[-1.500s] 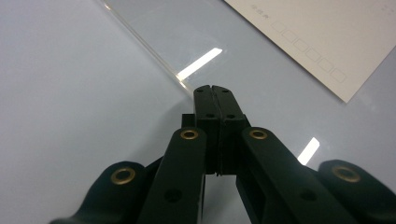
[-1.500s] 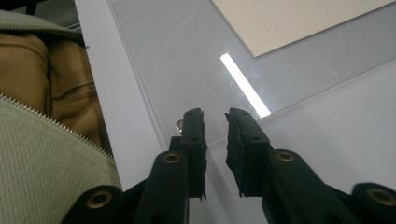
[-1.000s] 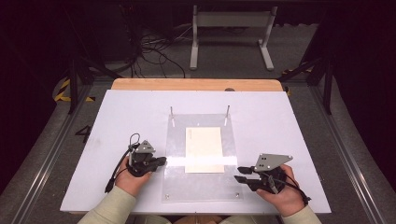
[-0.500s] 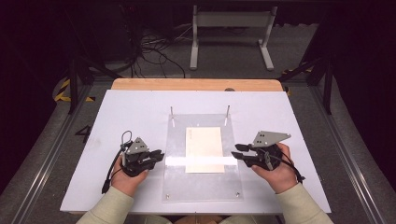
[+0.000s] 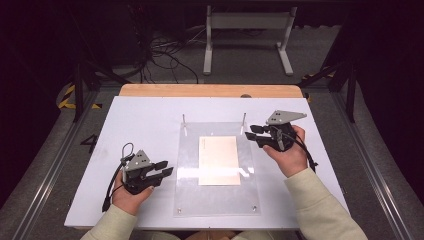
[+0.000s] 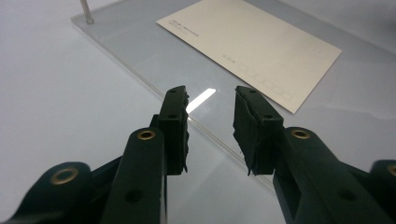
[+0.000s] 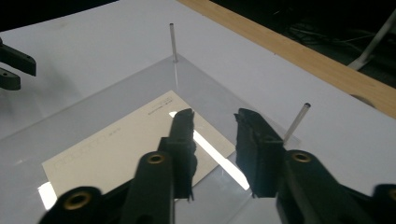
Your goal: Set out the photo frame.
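A cream card (image 5: 218, 160) lies flat on a clear acrylic plate (image 5: 190, 192) with two thin metal pins (image 5: 184, 121) at its far corners. My left gripper (image 5: 168, 167) hovers just left of the plate's left edge. Its jaws have just been opening and stand open with nothing between them. In the left gripper view the left gripper (image 6: 210, 95) points at the plate edge, with the card (image 6: 252, 44) beyond. My right gripper (image 5: 249, 132) is by the far right pin (image 7: 296, 123). Its jaws have just been closing a little and stand open over the card's corner (image 7: 201, 135), holding nothing.
The plate rests on a white table board (image 5: 145, 120) with a wooden strip (image 5: 210, 90) along its far edge. Beyond the table are a metal stand (image 5: 247, 30) and loose cables (image 5: 165, 55) on the floor. The left gripper's jaws (image 7: 14, 67) appear at the far left of the right gripper view.
The right gripper moved from the plate's near right side up to the far right pin. The left gripper drew back slightly from the plate edge and its jaws opened.
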